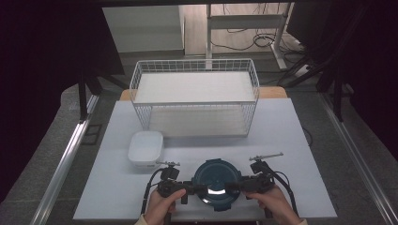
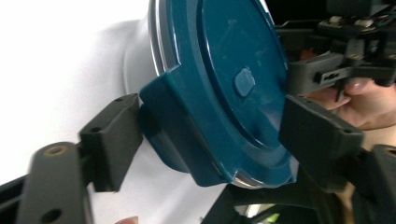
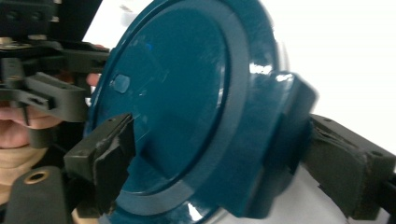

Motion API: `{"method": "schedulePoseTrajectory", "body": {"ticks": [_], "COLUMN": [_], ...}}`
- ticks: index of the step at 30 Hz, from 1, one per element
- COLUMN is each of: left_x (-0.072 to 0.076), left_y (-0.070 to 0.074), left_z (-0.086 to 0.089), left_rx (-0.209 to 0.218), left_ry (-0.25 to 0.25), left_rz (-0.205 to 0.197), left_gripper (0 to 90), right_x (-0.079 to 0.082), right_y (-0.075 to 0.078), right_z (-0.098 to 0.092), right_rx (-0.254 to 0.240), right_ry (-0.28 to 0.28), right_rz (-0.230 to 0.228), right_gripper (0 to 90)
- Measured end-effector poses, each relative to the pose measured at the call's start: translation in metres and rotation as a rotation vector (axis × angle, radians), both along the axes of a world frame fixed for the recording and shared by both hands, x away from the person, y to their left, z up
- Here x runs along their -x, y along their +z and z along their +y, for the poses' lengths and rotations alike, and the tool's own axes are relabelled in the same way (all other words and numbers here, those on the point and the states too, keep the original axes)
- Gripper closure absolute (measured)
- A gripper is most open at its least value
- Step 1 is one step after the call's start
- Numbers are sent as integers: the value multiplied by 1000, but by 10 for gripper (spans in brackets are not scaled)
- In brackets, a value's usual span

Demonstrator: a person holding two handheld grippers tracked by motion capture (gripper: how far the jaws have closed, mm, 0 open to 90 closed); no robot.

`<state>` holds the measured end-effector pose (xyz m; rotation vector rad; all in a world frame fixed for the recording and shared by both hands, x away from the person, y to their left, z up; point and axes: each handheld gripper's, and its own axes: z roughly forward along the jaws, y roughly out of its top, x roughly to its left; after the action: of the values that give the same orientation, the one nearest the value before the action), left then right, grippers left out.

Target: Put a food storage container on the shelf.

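A round dark blue container point(image 1: 216, 182) with a snap lid sits at the near edge of the white table point(image 1: 291, 154), right in front of the person. The left gripper point(image 1: 193, 189) comes at it from one side and the right gripper point(image 1: 236, 186) from the other, most likely so the two can hold it steady together. In the left gripper view the lid clip point(image 2: 163, 100) sits between the two black jaws, but there are gaps, so this tool is loose around it and not squeezing yet. In the right gripper view one jaw lies on top of the lid and the other pushes on the side clip point(image 3: 289, 121), so this tool looks clenched on the blue container. A small white tub point(image 1: 146, 148) sits near, a little behind and to the left. A white wire basket point(image 1: 195, 96) with two shelves stands farther back. Nothing lies between the container and the basket, but the tub is close on the left side, so a hand could bump it
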<state>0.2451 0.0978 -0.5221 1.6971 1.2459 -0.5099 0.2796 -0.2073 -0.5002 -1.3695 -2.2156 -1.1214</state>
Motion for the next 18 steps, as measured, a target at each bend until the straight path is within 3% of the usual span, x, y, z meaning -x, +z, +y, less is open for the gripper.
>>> {"method": "schedulePoseTrajectory", "body": {"ticks": [4, 7, 18], "left_x": [1, 1, 5], "left_y": [-1, 0, 5], "left_z": [1, 0, 3], "left_rx": [-15, -16, -1], "left_ry": [17, 27, 79], "left_rz": [-3, 7, 28], "left_gripper": [296, 321, 382], "right_x": [-2, -4, -1], "right_y": [-2, -3, 4], "right_z": [0, -5, -8], "right_rx": [-7, -40, -59], "right_ry": [-9, -38, -74], "right_rz": [30, 68, 52], "right_gripper": [169, 213, 300]}}
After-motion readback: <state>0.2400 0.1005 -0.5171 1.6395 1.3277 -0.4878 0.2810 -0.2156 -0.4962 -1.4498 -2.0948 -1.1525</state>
